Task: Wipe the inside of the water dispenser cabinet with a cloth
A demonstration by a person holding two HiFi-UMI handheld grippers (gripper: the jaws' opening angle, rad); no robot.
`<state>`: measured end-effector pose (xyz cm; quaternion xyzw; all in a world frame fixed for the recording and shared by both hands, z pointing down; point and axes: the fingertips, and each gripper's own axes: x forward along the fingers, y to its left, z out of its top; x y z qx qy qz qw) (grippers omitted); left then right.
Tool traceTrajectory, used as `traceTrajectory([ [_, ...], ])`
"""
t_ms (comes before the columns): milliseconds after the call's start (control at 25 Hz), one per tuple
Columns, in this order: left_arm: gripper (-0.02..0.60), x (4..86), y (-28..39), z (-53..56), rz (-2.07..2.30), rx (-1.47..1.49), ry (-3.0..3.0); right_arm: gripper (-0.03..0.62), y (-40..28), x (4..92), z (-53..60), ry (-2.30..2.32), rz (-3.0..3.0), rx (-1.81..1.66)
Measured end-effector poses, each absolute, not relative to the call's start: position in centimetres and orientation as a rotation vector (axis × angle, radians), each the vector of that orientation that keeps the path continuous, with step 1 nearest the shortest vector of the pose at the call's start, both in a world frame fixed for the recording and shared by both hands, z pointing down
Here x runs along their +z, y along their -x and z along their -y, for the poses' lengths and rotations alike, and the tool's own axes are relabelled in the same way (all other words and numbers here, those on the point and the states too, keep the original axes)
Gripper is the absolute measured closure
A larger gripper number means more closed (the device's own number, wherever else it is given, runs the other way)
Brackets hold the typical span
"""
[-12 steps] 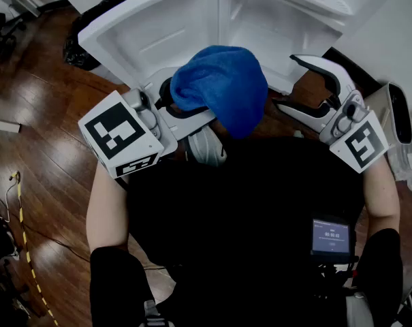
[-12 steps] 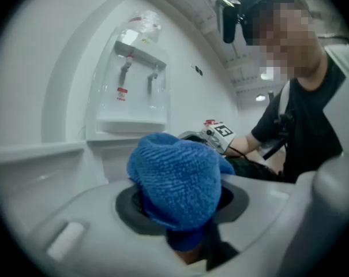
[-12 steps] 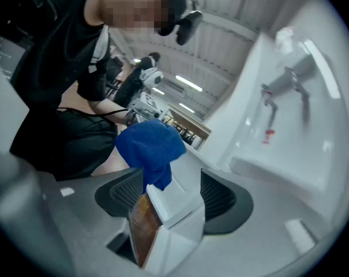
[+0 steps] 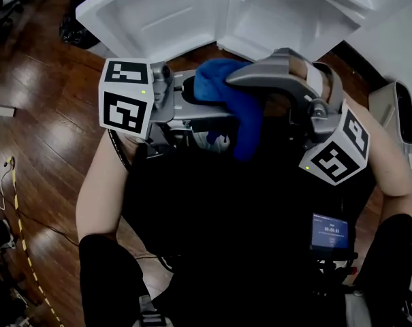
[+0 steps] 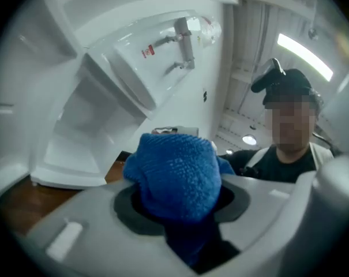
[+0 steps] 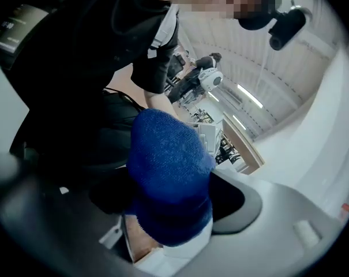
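Observation:
A blue terry cloth (image 4: 229, 107) hangs bunched in front of my chest, below the open white dispenser cabinet (image 4: 192, 19). My left gripper (image 4: 207, 106) points right and is shut on the cloth (image 5: 174, 175), which bulges out past its jaws. My right gripper (image 4: 245, 104) reaches in from the right, its jaws spread wide around the same cloth (image 6: 168, 178). Its pads do not visibly press on the cloth. The left gripper view shows the cabinet's white inner walls (image 5: 76, 137) to the left.
Dark wooden floor (image 4: 42, 135) surrounds me. A black bag (image 4: 73, 29) lies left of the cabinet, and a yellow cable (image 4: 18, 223) runs along the floor at the left. A white appliance (image 4: 396, 114) stands at the right. A small screen (image 4: 329, 231) hangs on my chest.
The two grippers have swung toward each other. The left now points right with the cloth, and the right has come across from the right so that its jaws straddle the cloth.

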<state>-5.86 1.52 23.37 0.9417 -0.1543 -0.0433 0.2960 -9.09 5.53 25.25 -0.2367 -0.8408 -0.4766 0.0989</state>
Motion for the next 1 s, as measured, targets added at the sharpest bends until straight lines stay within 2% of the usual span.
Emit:
traceTrajectory([
  [160, 0.403, 21.7, 7.5, -0.5, 0.491, -0.245, -2.468, 0.194, 10.7, 23.7, -5.3, 0.662, 2.678, -1.207],
  [480, 0.413, 22.1, 7.6, 1.0, 0.509, -0.3, -2.382, 0.184, 12.0, 24.0, -4.5, 0.633, 2.684, -1.19],
  [560, 0.411, 22.4, 7.2, 0.6, 0.484, -0.283, -2.375, 0.212, 11.9, 24.3, -5.0, 0.63, 2.7, -1.173],
  [600, 0.396, 22.6, 7.0, 0.2, 0.47, -0.275, -2.374, 0.244, 11.8, 24.3, -5.4, 0.621, 2.719, -1.158],
  [680, 0.327, 22.7, 6.8, -0.7, 0.44, -0.259, -2.373, 0.331, 11.6, 24.2, -6.2, 0.591, 2.755, -1.135],
  [800, 0.24, 22.3, 6.7, -2.0, 0.367, -0.252, -2.383, 0.379, 11.4, 23.7, -6.6, 0.582, 2.799, -1.032],
  [840, 0.215, 21.7, 6.8, -2.2, 0.336, -0.27, -2.399, 0.382, 11.2, 23.4, -5.9, 0.581, 2.839, -0.915],
  [920, 0.162, 19.9, 7.4, -2.4, 0.293, -0.347, -2.467, 0.384, 10.6, 21.7, -3.1, 0.565, 3.005, -0.465],
  [1000, 0.156, 17.9, 8.8, -2.2, 0.35, -0.426, -2.568, 0.384, 10.8, 18.1, 0.1, 0.585, 3.204, -0.019],
])
